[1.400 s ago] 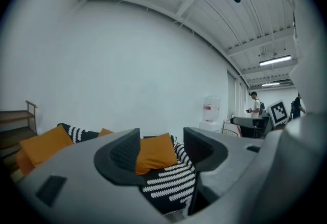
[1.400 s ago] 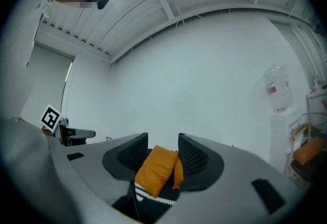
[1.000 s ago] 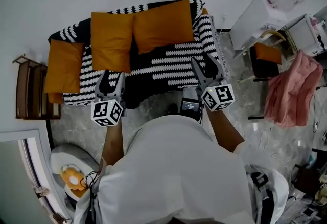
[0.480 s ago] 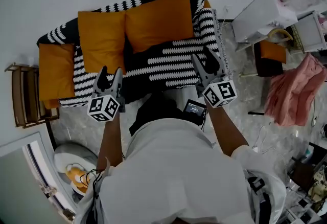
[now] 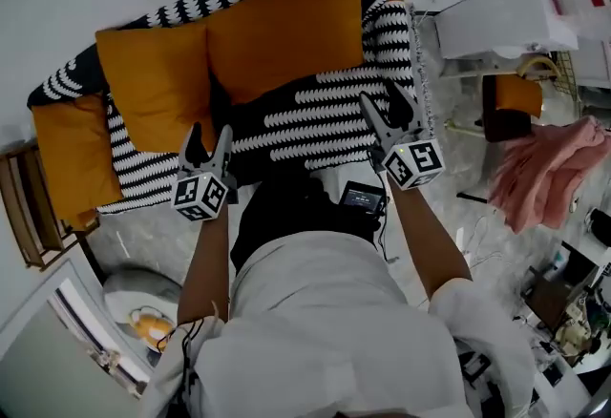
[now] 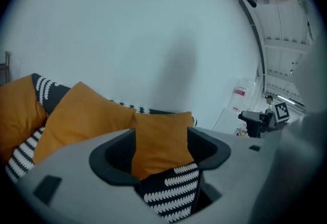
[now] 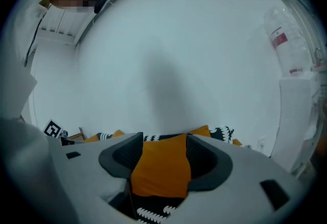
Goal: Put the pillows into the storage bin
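Note:
Three orange pillows lean on a sofa under a black-and-white striped blanket (image 5: 315,120): a left pillow (image 5: 72,163), a middle pillow (image 5: 158,87) and a right pillow (image 5: 286,30). My left gripper (image 5: 209,137) hovers over the sofa's front edge below the middle pillow, its jaws opening with nothing between them. My right gripper (image 5: 382,101) hangs over the blanket's right part, its jaws also opening and empty. In the left gripper view the right pillow (image 6: 161,141) shows beyond the left gripper (image 6: 161,154). In the right gripper view an orange pillow (image 7: 161,166) lies beyond the right gripper (image 7: 162,159).
A wooden side table (image 5: 24,216) stands left of the sofa. A white cabinet (image 5: 506,15), a chair with an orange cushion (image 5: 516,96) and a pink cloth (image 5: 544,177) crowd the right. A round grey object holding something orange (image 5: 143,316) sits on the floor at lower left.
The sofa and pillows have grown larger in the head view as the person came closer. Both grippers have reached further over the sofa, and their jaws stand wider.

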{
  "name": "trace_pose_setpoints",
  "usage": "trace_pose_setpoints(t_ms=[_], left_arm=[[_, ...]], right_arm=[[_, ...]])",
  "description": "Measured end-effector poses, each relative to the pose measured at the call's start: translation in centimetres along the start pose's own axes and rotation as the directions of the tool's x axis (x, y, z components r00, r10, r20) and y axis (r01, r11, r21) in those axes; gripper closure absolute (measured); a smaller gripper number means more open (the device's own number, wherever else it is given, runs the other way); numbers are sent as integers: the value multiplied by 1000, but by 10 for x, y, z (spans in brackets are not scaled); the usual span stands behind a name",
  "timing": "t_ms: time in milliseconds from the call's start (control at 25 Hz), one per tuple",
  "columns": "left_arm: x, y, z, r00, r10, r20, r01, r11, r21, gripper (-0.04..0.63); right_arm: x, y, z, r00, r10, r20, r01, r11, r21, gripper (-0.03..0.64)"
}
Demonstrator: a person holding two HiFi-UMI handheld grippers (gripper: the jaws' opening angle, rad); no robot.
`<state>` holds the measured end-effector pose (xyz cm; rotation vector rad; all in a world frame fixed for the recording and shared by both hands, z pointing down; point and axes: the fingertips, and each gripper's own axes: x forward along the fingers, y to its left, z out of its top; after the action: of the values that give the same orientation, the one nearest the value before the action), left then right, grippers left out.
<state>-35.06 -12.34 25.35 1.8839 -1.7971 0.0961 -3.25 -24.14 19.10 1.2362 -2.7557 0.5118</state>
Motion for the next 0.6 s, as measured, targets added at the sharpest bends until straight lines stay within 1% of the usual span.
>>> trace_pose_setpoints(t_ms=[120,200,280,400,480,600], left_arm=[[44,26,-25,998,32,-53,-34,998,-45,282],[73,41,-39,996,29,-88,-34,998,-59,280],[99,52,-54,992,14,-128,-24,997,-79,273],[128,70,-75,985,25,-170,-43,994,-103,268],[146,88,-87,981,44,-190,-67,991,-112,267],[168,102,-109,972,46,-232,-75,990,-119,261]], right_arm=[[44,-23,-22,999,-1,-42,1,1000,-9,348],[71,-38,-37,999,1,-47,-1,1000,-2,348],[94,-55,-55,997,-2,-76,3,1000,1,347],[124,-80,-83,990,-7,-139,4,1000,-22,337],[144,-99,-101,987,-10,-162,5,1000,-27,333],[164,-128,-124,982,-15,-190,10,999,-31,322]])
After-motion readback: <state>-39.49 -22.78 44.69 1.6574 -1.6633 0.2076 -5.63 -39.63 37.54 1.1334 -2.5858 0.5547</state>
